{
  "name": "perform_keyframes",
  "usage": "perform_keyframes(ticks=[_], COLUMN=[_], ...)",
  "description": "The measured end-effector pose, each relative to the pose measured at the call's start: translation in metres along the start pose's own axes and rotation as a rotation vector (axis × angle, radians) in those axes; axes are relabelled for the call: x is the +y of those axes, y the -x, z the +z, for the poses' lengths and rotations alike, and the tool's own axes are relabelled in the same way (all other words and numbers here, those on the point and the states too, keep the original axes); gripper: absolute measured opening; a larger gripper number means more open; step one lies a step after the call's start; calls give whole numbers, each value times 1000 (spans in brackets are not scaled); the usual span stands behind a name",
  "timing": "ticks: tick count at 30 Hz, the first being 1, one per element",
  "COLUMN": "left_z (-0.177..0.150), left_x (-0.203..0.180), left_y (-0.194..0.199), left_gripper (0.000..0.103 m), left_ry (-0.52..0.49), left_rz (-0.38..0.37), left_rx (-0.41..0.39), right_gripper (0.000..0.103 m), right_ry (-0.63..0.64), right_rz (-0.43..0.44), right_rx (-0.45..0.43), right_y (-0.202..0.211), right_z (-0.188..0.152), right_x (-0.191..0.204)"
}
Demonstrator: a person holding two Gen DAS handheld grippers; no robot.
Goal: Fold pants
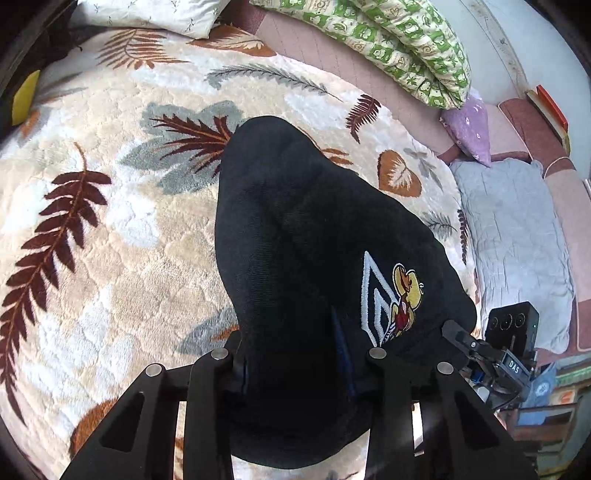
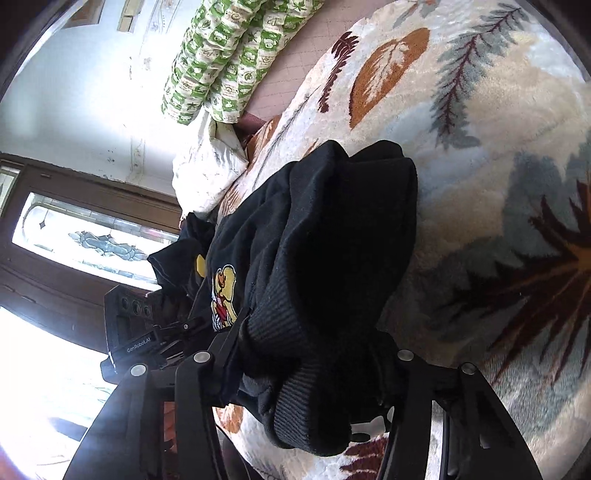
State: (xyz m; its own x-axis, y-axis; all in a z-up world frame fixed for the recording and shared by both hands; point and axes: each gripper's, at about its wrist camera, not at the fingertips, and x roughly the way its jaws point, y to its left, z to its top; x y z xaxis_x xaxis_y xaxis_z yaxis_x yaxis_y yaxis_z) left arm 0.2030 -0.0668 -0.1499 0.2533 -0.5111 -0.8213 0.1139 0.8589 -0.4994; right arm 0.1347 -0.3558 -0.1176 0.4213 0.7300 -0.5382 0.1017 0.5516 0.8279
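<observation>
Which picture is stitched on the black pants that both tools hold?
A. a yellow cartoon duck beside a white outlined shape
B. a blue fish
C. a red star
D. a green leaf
A: the black pants carry a yellow duck embroidery next to white outline stitching, also seen in the right wrist view.

Open room, left side: the leaf-print blanket (image 1: 110, 229) lies flat and bare left of the black pants (image 1: 314, 229).
Open room, right side: broad bare blanket (image 2: 498, 184) right of the bunched pants (image 2: 325, 258).
Between the grippers: the pants fill both sets of jaws; left gripper (image 1: 299, 373) and right gripper (image 2: 306, 369) sit near each other.
Far edge: green patterned bedding (image 1: 399, 48), white pillow (image 1: 147, 14), purple cushion (image 1: 469, 129).
Right flank: grey quilt (image 1: 517, 251) just beside the blanket.
</observation>
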Motion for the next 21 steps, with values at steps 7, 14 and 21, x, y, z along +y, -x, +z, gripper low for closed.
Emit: perform_keyframes(ticks=[7, 14, 21], left_z=[-29, -48, -44], left_x=[-11, -7, 23], left_y=[22, 64, 98], left_gripper=[30, 29, 29], left_ry=[-21, -11, 53], left_rz=[44, 46, 58], left_rx=[-39, -78, -126], right_gripper=[53, 53, 53], right_ry=[1, 15, 32], right_rz=[30, 31, 61], right_rx=[-9, 18, 57], right_y=[13, 4, -20], right_z=[-17, -28, -32], right_x=[15, 36, 61])
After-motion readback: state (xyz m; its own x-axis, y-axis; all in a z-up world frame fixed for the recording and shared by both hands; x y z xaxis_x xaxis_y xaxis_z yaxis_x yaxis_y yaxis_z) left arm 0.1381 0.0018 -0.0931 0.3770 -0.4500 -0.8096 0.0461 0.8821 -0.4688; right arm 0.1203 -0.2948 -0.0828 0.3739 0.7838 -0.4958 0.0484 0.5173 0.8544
